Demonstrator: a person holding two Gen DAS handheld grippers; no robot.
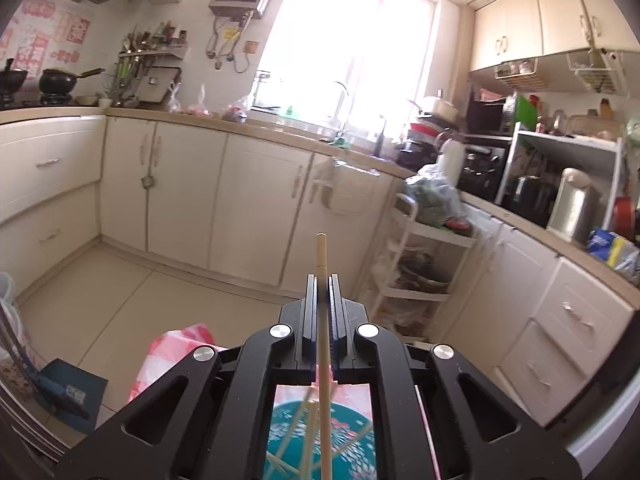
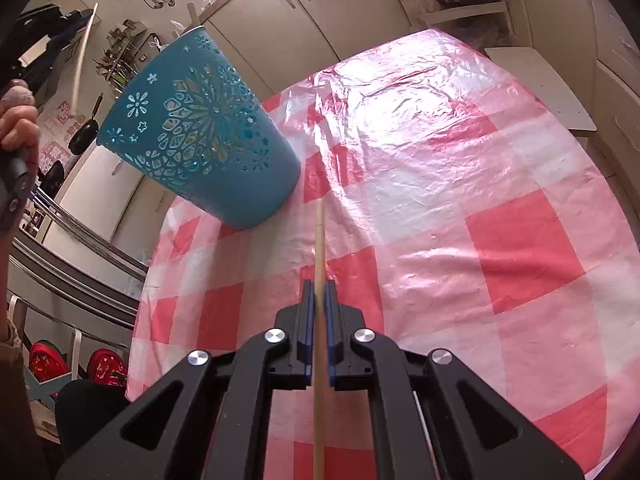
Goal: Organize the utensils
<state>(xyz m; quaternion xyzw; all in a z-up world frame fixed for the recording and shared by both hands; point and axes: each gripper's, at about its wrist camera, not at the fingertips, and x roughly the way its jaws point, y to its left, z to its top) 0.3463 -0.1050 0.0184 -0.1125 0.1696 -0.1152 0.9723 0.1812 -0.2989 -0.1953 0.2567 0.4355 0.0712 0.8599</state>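
My left gripper [image 1: 321, 280] is shut on a wooden chopstick [image 1: 321, 252] and holds it upright above the teal holder [image 1: 348, 444], which has several chopsticks in it. My right gripper [image 2: 319, 286] is shut on another wooden chopstick [image 2: 319, 236], held over the red-checked tablecloth [image 2: 500, 240]. The teal cut-out utensil holder [image 2: 200, 128] stands on the cloth to the left of it, with a chopstick end above its rim. At the far left of the right wrist view, the left gripper's chopstick [image 2: 82, 56] hangs above the holder.
The round table is covered in shiny plastic. Kitchen cabinets [image 1: 184, 196] and a cluttered counter ring the room. A white shelf cart [image 1: 420, 264] stands beyond the table. A stool with red cushions [image 2: 48, 360] is at the lower left.
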